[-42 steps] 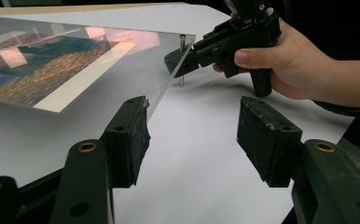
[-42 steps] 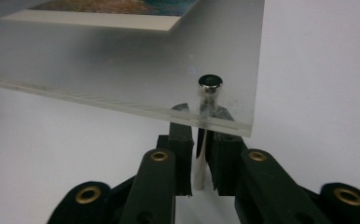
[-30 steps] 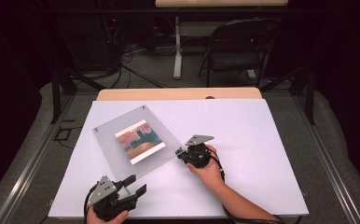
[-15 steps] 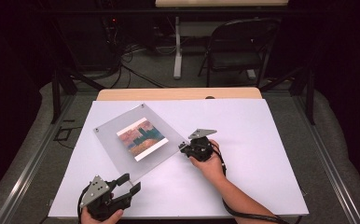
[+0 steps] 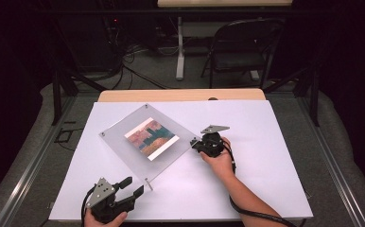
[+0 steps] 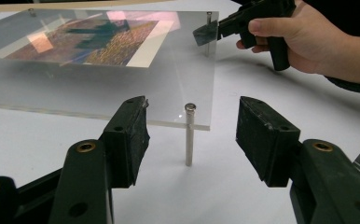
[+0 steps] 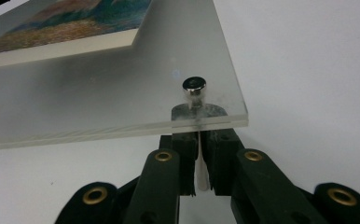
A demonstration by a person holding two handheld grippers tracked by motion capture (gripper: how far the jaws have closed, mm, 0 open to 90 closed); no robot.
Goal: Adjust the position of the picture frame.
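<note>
— Two fingers on the right gripper [image 5: 197, 143] are pinched nearly together on a metal standoff post [image 7: 197, 175] under one corner of the clear acrylic frame [image 5: 145, 142], yes?

— Yes. In the right gripper view the black pads sit just below the plate's edge with the thin post between them, and its round cap [image 7: 194, 84] shows through the acrylic right above.

— And the left gripper [image 5: 132, 185]?

— Its fingers stand wide apart and grip nothing. In the left gripper view another standoff post [image 6: 190, 134] rises from the counter [image 5: 265, 156] in the gap between them, a little beyond the tips, touching neither pad.

— Where is the frame itself?

— Raised on its posts above the white counter, left of the middle and turned at an angle, with a colourful printed picture [image 5: 152, 138] sandwiched in its centre. The near corner points toward the left gripper; the right-hand corner is the one being held.

— The hands?

— The right hand [image 5: 219, 158] wraps its gripper from behind, forearm coming in from the bottom edge. The left hand [image 5: 104, 218] rests low at the front edge of the counter.

— Beyond that?

— A folding chair [image 5: 239, 52] stands behind the counter, with cables [image 5: 138, 71] on the floor.
</note>
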